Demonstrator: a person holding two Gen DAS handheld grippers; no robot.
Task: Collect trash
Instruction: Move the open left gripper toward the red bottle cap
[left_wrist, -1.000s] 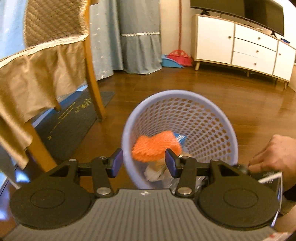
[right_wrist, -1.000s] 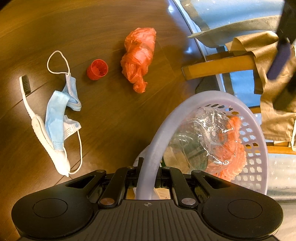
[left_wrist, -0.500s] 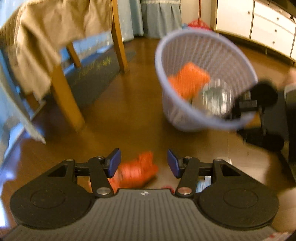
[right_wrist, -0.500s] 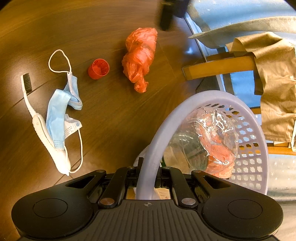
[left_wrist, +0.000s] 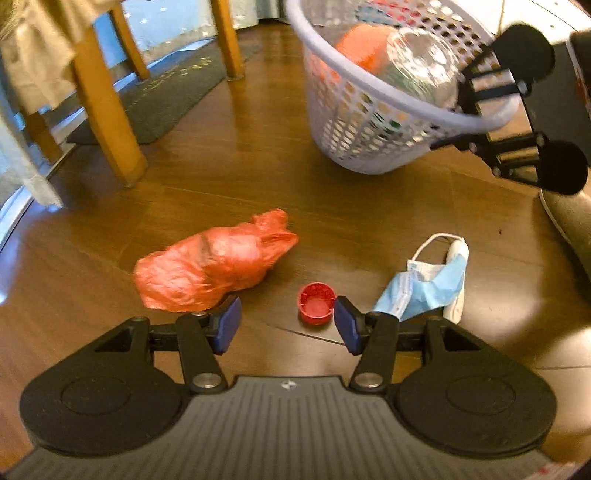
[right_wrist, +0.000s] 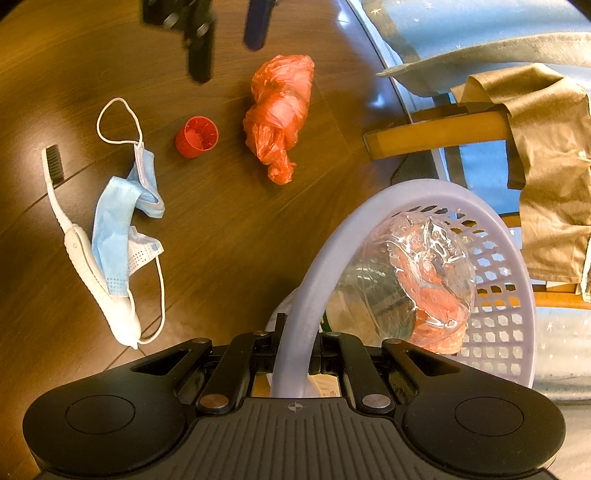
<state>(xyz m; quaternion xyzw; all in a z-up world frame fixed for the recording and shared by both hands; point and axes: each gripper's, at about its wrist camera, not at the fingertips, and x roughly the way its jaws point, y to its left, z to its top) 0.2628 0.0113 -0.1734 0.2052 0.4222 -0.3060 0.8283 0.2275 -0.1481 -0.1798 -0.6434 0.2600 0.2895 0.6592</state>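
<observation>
My right gripper (right_wrist: 293, 350) is shut on the rim of the lavender mesh basket (right_wrist: 495, 325), which is tilted and holds a clear plastic bottle (right_wrist: 417, 273) and orange trash. In the left wrist view that basket (left_wrist: 354, 122) hangs above the floor, pinched by the right gripper (left_wrist: 476, 122). My left gripper (left_wrist: 286, 323) is open and empty, low over the wooden floor. Between its fingers lies a red bottle cap (left_wrist: 316, 302), close to the right pad. A crumpled orange plastic bag (left_wrist: 210, 266) lies just left of it. A blue face mask (left_wrist: 424, 284) rests over a white toothbrush (left_wrist: 456, 280) at right.
Wooden chair legs (left_wrist: 103, 110) draped with tan cloth (left_wrist: 33, 55) stand at the left, on the edge of a dark mat (left_wrist: 166, 92). In the right wrist view the cap (right_wrist: 195, 136), bag (right_wrist: 279, 110), mask (right_wrist: 118, 229) and toothbrush (right_wrist: 74, 236) lie spread on the floor.
My left gripper swung away from above the basket and dropped toward the floor, now bracketing the red cap. The right gripper kept its hold on the basket rim.
</observation>
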